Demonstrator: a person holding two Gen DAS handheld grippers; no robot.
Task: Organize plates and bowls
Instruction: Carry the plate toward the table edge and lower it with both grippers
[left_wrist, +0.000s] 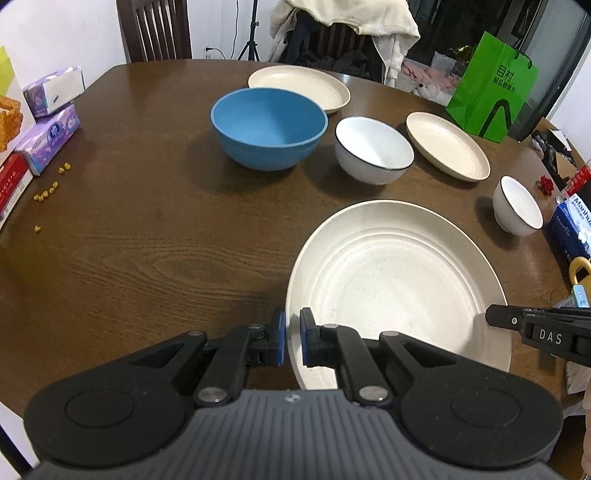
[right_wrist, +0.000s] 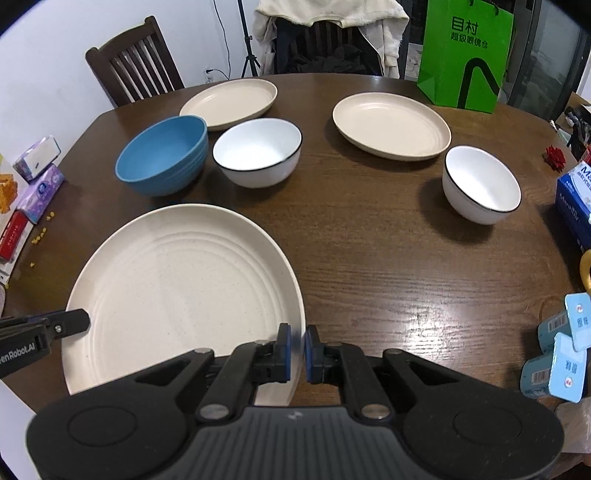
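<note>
Both grippers pinch the large cream plate (left_wrist: 399, 280) low in frame: left gripper (left_wrist: 292, 341) on its left rim, right gripper (right_wrist: 297, 352) on its right rim. The gripper bodies hide the plate's near edge.

- Setting: a home dining room, shown by a round dark wooden table (left_wrist: 147, 258) at frame centre.
- Slatted wooden chair (right_wrist: 133, 70), upper left; a second chair draped with a cream garment (right_wrist: 332, 18), top centre.
- Tissue packs (left_wrist: 51, 110) at the left edge; green shopping bag (right_wrist: 465, 55), upper right.
- Plain white wall with a socket (right_wrist: 208, 72), upper left; a tripod (right_wrist: 249, 51) beside it.
</note>
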